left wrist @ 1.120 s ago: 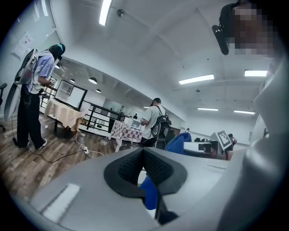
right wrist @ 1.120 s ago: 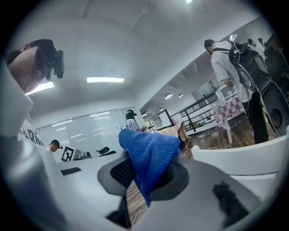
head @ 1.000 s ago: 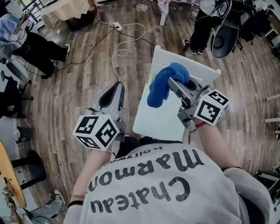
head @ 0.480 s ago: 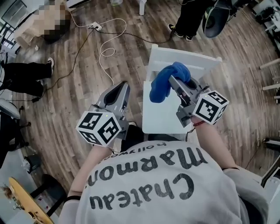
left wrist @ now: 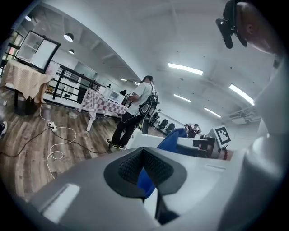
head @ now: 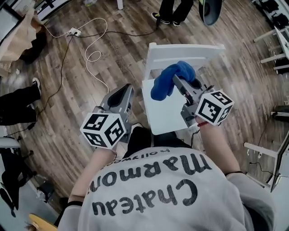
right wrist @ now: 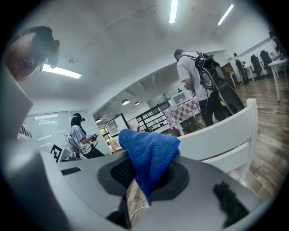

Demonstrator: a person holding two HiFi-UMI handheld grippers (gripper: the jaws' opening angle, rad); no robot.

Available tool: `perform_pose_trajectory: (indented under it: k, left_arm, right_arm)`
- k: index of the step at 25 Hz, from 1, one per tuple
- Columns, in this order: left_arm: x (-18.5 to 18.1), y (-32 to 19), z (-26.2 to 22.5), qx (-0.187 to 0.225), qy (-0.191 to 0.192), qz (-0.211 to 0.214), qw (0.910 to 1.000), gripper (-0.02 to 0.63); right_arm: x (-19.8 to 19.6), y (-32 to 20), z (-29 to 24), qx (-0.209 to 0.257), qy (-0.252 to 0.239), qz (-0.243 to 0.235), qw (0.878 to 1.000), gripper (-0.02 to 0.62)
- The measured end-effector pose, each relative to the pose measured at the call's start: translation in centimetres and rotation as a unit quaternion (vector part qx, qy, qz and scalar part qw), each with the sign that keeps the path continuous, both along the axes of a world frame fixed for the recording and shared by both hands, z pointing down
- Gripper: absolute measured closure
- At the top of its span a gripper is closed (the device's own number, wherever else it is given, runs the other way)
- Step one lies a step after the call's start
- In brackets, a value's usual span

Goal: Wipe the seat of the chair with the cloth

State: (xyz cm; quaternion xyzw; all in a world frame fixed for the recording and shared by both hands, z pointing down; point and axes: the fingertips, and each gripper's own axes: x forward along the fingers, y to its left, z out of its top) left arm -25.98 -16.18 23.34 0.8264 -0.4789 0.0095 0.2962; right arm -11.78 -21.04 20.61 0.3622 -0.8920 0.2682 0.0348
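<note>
Cloth (head: 168, 81), blue, bunched up, hanging just over the white chair (head: 166, 115) seat, pinched in the right gripper (head: 177, 81) jaws, left gripper (head: 126, 91) beside the chair, jaws pressed together, white cable (head: 92, 55) on the wood floor (head: 67, 97), person's legs (head: 174, 10) behind the chair.

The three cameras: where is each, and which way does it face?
Head view: on the person's head, facing steeply down at the chair, left gripper, right gripper and their own shirt.
Left gripper view: on the left gripper, looking along its shut jaws toward the chair; person's head top right.
Right gripper view: on the right gripper, looking along jaws shut on the cloth; head top left.
All three share chair and cloth.
</note>
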Motion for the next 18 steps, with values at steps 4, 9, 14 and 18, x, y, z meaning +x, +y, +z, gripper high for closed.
perform_pose_trajectory:
  k: [4,9,14,18]
  left_arm:
    - [0.0,-0.9,3.3,-0.025,0.008,0.016,0.9995,0.597]
    - [0.4,-1.9,8.5,-0.050,-0.001,0.009,0.9987,0.597]
    - [1.1,-2.9,14.4,-0.076,0.007,0.013,0.9970,0.597]
    - [1.8,-3.5,19.4,-0.097,0.006,-0.005,0.9952,0.597]
  right_arm:
    - [0.7,-0.7,2.7,-0.013,0.027,0.026,0.999,0.517]
    - [1.1,-1.8,7.5,-0.042,0.035,0.033,0.998,0.517]
    - [-0.7,-3.8,14.2,-0.070,0.051,0.004,0.996,0.517]
    - [-1.5,-4.8,19.9,-0.086,0.054,-0.019,0.995,0.517]
